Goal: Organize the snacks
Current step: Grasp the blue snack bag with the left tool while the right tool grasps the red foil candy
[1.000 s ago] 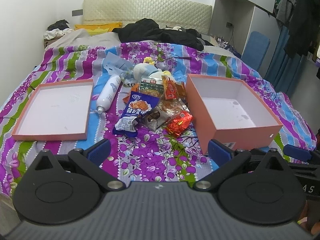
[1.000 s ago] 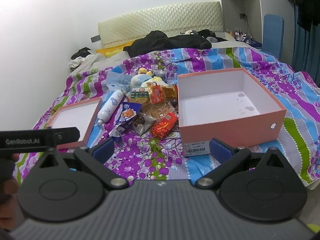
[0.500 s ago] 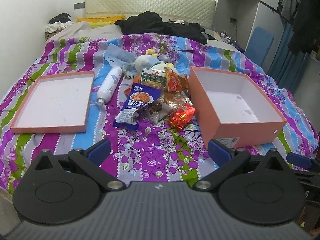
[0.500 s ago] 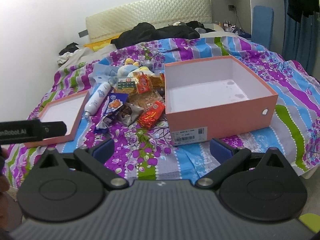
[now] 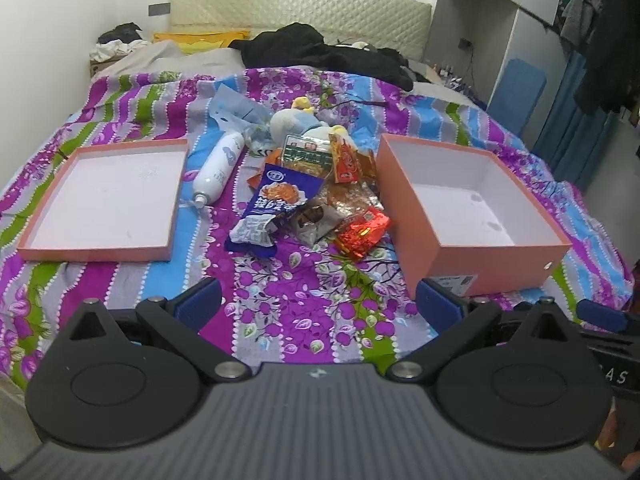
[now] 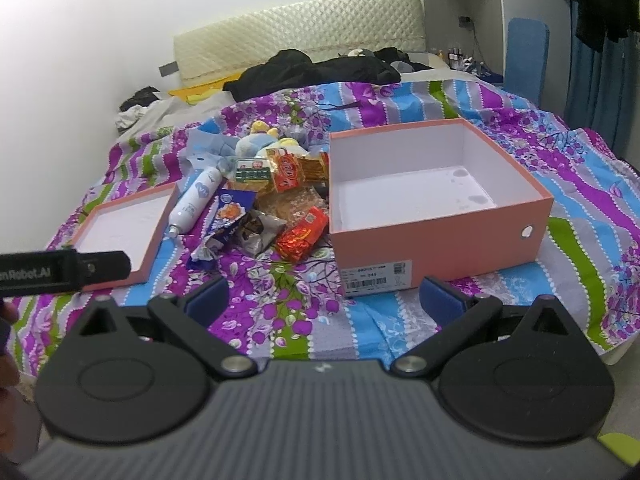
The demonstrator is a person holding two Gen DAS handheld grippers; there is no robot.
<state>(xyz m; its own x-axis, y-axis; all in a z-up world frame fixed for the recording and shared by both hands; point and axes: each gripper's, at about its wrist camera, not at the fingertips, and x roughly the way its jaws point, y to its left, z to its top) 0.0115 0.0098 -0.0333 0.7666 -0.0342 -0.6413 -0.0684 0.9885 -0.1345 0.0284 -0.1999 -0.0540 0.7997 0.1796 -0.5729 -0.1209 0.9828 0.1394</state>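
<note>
You had not yet taken up a single snack: both claws hung over the near edge of the bed [image 5: 312, 320], and the job looked to be at its opening, the approach. Your left claw [image 5: 318, 296] stood spread wide and empty, and your right claw [image 6: 324, 294] likewise, with nothing between the pads. The pile of snacks [image 5: 316, 196] lay on the striped bedspread well ahead of both claws, between the shallow pink lid [image 5: 104, 196] on the left and the deep pink box [image 5: 476, 216] on the right, which held nothing. Nearest you in the pile were the blue packet [image 5: 276, 208], a grey wrapper [image 5: 314, 220] beside it, and the red foil packet [image 5: 364, 234] just beside the box wall. A white bottle [image 5: 218, 168] and a plush toy [image 5: 292, 120] lay among them farther back. I judge the next move called for reaching forward and down to one of the near packets, the red one being handiest to the box, and closing on a crinkly edge without dragging its neighbours.
</note>
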